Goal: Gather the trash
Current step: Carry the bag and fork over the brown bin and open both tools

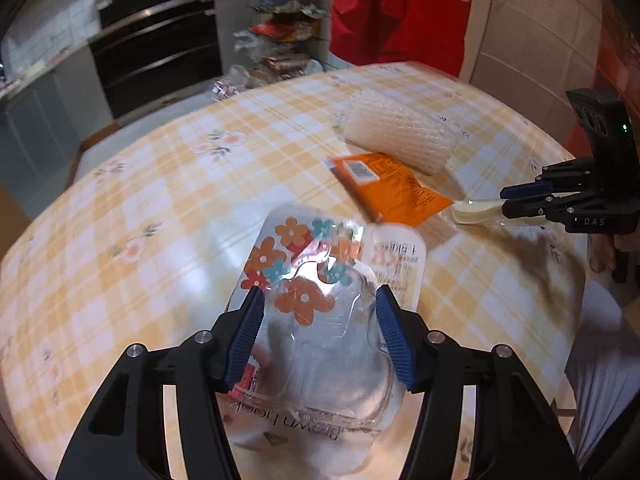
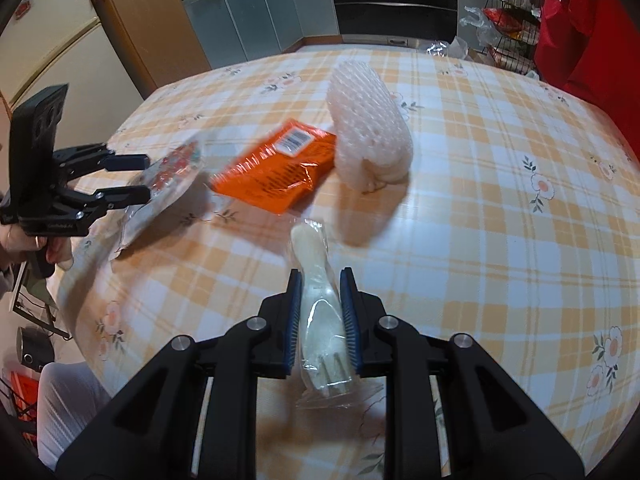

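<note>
My left gripper [image 1: 318,294] is shut on a clear plastic blister pack [image 1: 320,280] printed with orange and blue flowers, held above the table; it also shows in the right wrist view [image 2: 168,184]. My right gripper [image 2: 320,276] is shut on a wrapped white plastic fork [image 2: 316,300], also seen in the left wrist view [image 1: 476,208]. An orange snack wrapper [image 2: 280,168] and a white foam net sleeve [image 2: 368,128] lie on the table between the grippers.
The table [image 2: 480,220] has a yellow checked floral cloth. A black oven [image 1: 156,48] and a wire rack of packaged goods [image 1: 280,28] stand beyond it. A red garment [image 1: 396,8] hangs at the far side.
</note>
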Motion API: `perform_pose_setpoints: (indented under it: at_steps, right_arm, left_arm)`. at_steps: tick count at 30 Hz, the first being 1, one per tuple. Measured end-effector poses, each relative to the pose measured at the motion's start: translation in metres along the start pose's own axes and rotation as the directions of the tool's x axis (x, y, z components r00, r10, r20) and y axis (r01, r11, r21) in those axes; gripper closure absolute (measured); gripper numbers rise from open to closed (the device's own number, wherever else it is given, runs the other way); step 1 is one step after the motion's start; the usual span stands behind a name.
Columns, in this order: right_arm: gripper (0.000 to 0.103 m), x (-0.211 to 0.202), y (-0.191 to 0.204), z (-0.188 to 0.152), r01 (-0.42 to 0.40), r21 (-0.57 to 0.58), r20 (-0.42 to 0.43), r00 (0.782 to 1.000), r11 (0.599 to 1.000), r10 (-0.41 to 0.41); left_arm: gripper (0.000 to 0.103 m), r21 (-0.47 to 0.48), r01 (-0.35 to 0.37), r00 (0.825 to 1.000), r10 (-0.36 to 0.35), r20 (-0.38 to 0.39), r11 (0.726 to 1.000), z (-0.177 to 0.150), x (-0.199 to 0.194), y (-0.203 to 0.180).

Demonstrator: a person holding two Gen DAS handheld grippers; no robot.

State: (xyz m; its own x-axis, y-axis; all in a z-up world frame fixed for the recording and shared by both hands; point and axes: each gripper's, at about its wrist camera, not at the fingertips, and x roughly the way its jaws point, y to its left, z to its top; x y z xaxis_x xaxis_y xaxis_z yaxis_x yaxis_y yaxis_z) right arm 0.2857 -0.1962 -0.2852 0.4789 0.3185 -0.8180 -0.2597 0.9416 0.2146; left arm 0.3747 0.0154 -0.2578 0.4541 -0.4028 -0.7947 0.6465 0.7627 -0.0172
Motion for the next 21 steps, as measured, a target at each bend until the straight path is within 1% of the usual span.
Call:
perform_pose_setpoints:
  at_steps: [6, 9, 12, 15, 19, 21]
  right_arm:
    - [0.08, -0.023, 0.014, -0.006, -0.002, -0.006, 0.029, 1.0, 1.0, 0.002]
    - [0.08, -0.038, 0.021, -0.01, -0.003, -0.013, 0.049, 0.999, 1.0, 0.004]
    - [0.08, -0.055, 0.029, -0.012, -0.006, -0.02, 0.072, 0.997, 1.0, 0.008]
    - [0.08, -0.074, 0.038, -0.015, -0.011, -0.028, 0.102, 0.995, 1.0, 0.014]
    - [0.08, -0.098, 0.048, -0.018, -0.016, -0.034, 0.142, 0.99, 0.999, 0.021]
    - [0.08, -0.112, 0.054, -0.021, -0.017, -0.041, 0.162, 0.986, 0.999, 0.024]
  left_arm:
    - [0.047, -0.049, -0.075, 0.995, 0.077, 0.055, 0.996, -0.018, -0.048, -0.012]
    - [0.047, -0.072, -0.097, 0.991, 0.104, 0.088, 0.993, -0.026, -0.073, -0.02]
    - [0.047, -0.084, -0.097, 0.987, 0.107, 0.118, 0.992, -0.034, -0.098, -0.03]
    - [0.046, -0.079, -0.103, 0.982, 0.114, 0.149, 0.992, -0.041, -0.123, -0.046]
    - [0.046, -0.098, -0.094, 0.976, 0.111, 0.186, 0.991, -0.052, -0.155, -0.069]
    - [0.046, -0.098, -0.098, 0.974, 0.115, 0.193, 0.99, -0.058, -0.164, -0.08]
